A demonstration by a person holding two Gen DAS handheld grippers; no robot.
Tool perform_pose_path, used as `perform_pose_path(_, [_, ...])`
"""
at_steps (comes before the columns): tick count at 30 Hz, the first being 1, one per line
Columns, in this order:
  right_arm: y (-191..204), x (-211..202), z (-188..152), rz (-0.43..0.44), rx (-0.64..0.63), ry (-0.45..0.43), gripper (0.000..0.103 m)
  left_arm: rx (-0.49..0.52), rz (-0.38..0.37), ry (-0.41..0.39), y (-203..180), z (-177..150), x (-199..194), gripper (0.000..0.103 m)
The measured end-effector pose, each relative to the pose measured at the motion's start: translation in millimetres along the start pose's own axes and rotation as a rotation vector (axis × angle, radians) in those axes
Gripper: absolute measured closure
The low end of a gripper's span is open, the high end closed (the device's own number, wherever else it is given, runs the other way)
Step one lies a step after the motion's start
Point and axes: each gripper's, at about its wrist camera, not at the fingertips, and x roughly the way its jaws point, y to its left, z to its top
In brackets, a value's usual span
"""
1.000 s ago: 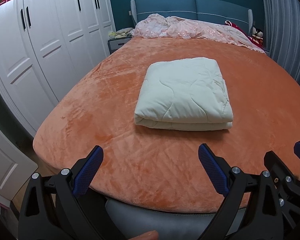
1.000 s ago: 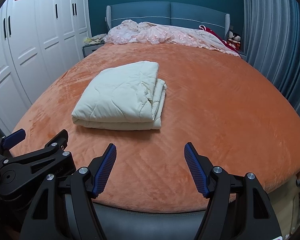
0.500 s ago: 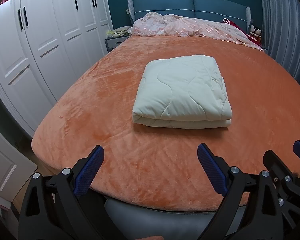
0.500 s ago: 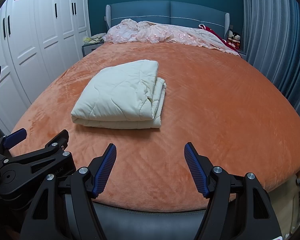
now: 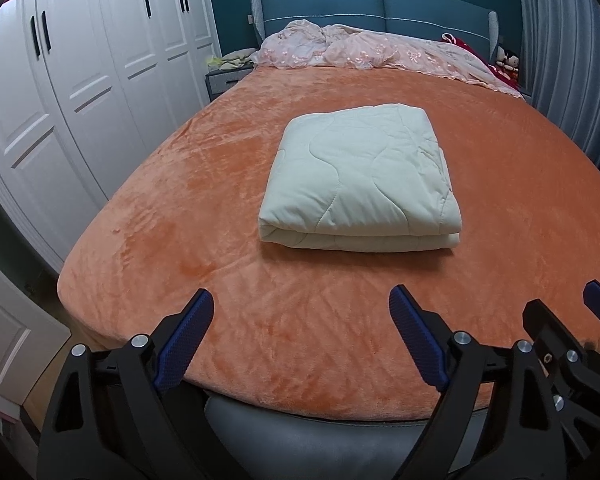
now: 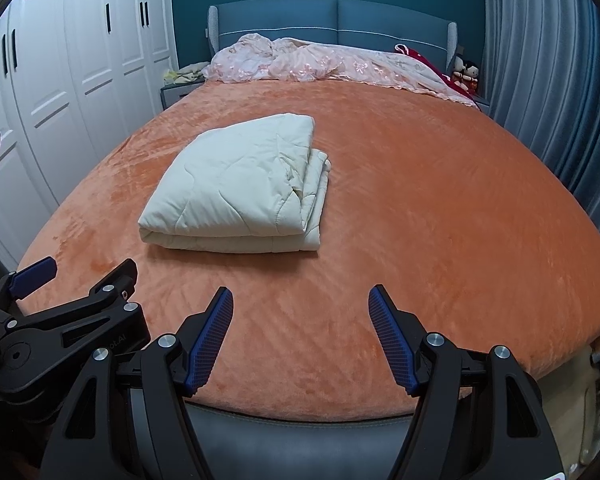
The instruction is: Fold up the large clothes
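A cream quilted blanket [image 5: 360, 176] lies folded into a thick rectangle in the middle of the orange bed cover [image 5: 180, 208]. It also shows in the right wrist view [image 6: 240, 188], with its stacked layers open toward the right. My left gripper [image 5: 300, 328] is open and empty, held over the foot edge of the bed, well short of the blanket. My right gripper [image 6: 300, 328] is open and empty too, beside the left one, whose fingers [image 6: 34, 276] show at the left of the right wrist view.
A crumpled pink cloth [image 5: 364, 52] lies along the blue headboard [image 5: 380, 4]. White wardrobe doors [image 5: 80, 80] run along the left side. A nightstand [image 5: 224, 78] stands at the far left corner. Blue-grey curtains [image 6: 548, 80] hang on the right.
Both grippers have drawn back slightly from the bed and tilted a little, so the blanket sits a bit lower in the views. The blanket has not moved.
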Motion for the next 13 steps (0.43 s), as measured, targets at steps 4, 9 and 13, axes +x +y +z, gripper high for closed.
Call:
perform_pose_path(4, [0.0,0.7,-0.4,-0.002,0.002,0.002,0.035,0.004,0.004,0.000,-0.7,0.1,1.1,0.016])
perform_pose_path(9, [-0.8,1.1,0.2,-0.004,0.002,0.003,0.035,0.013,-0.012,0.007,-0.1,0.8,3.4,0.021])
perform_pose_path(13, [-0.3,2.5,0.9,-0.009,0.004,0.005,0.035,0.010,-0.019,0.011,1.8,1.9,5.9,0.022])
